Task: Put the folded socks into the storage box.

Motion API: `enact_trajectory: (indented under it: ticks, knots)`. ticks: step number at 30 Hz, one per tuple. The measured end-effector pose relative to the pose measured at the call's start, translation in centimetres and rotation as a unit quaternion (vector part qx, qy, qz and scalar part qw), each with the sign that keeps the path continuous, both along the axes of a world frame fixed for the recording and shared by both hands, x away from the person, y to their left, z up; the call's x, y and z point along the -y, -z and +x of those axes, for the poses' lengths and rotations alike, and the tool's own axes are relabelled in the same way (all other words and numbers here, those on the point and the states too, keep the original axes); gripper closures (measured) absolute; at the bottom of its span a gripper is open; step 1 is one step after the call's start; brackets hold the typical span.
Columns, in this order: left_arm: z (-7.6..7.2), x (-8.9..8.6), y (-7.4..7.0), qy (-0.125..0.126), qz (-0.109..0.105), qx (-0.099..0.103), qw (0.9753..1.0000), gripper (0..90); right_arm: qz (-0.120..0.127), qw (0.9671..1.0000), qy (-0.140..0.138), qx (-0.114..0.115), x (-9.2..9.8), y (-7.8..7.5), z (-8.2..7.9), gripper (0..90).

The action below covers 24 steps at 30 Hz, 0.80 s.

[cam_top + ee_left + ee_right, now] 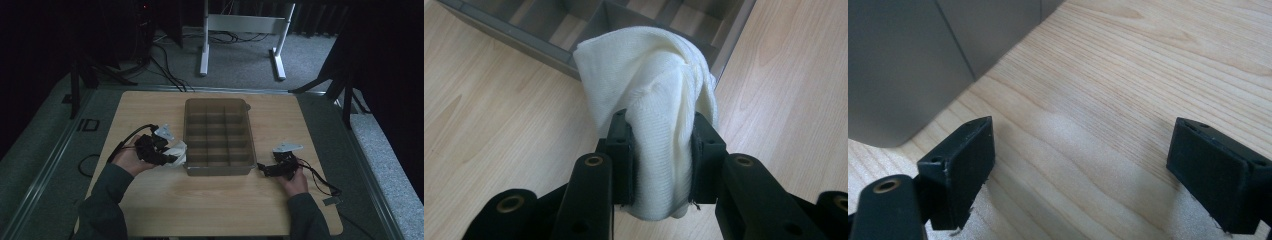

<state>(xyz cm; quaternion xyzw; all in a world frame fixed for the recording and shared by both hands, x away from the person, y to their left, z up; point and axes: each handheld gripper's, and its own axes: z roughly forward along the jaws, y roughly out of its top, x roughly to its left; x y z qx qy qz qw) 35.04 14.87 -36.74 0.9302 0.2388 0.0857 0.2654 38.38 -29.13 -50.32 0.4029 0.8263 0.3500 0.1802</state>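
A grey divided organiser tray (188,111) sits in the middle of the wooden table. My left gripper (170,156) is shut on a white knitted cloth (177,151) just off the tray's left front corner. In the left gripper view the cloth (649,75) bulges up between the pads (621,150), with the tray's wall (509,37) behind it. My right gripper (264,168) rests low by the tray's right front corner. Its jaws stand wide apart over bare wood in the right gripper view, with the right gripper (1083,175) beside the tray's outer wall (908,65).
The wooden table (150,200) has bare room in front of the tray. Cables trail from both grippers across it. A small silver tag (331,201) lies near the right front edge. A white desk frame (240,30) stands on the floor beyond.
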Motion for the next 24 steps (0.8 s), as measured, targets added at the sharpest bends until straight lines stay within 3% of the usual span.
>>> enact_trajectory:
  ticks: [18, 24]
  knots:
    - [0.7, 1.0, -0.6, 0.023, 0.023, 0.004, 0.9995, 69.5, 0.0, 1.0, 0.0, 0.0, 0.0, 0.0, 0.0, 11.5]
    - [1.0, 1.4, -0.7, 0.03, 0.021, 0.005, 0.9993, 69.4, 0.0, 1.0, 0.0, 0.0, 0.0, 0.0, 0.0, 11.6]
